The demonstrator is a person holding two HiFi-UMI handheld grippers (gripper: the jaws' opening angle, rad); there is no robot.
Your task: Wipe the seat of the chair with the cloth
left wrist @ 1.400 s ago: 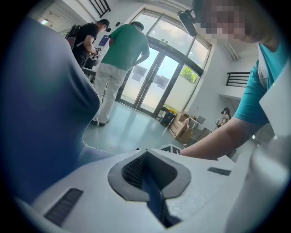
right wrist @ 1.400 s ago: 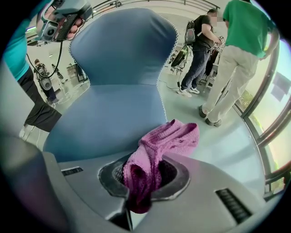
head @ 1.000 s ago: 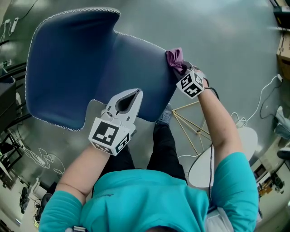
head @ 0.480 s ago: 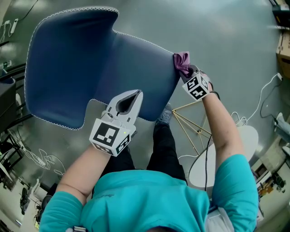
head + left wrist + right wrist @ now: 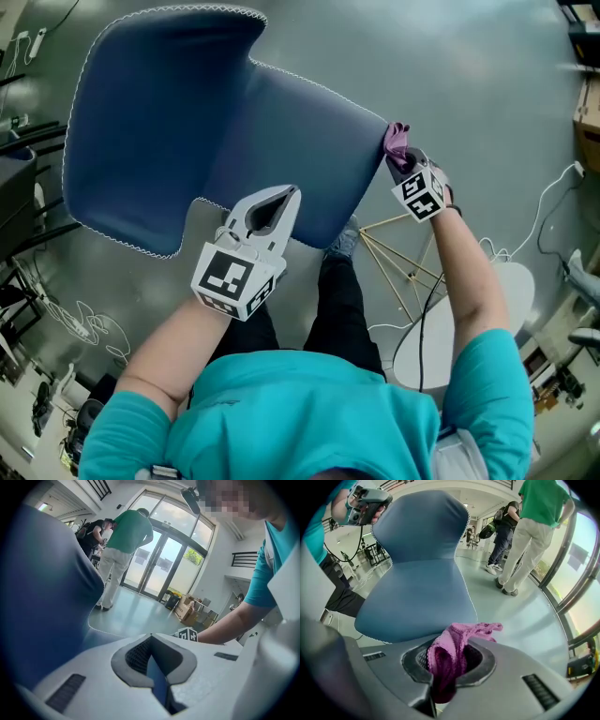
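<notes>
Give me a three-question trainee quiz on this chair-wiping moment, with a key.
1. Fill in: the chair seat is covered in ____ material.
2. What do the jaws of the right gripper hold?
A. nothing
B. a pink cloth
C. a sponge
3. True or false: the pink cloth lies at the middle of the chair seat.

Key: 1. blue. 2. B. 3. False; it is at the edge of the chair seat, still in the jaws.
</notes>
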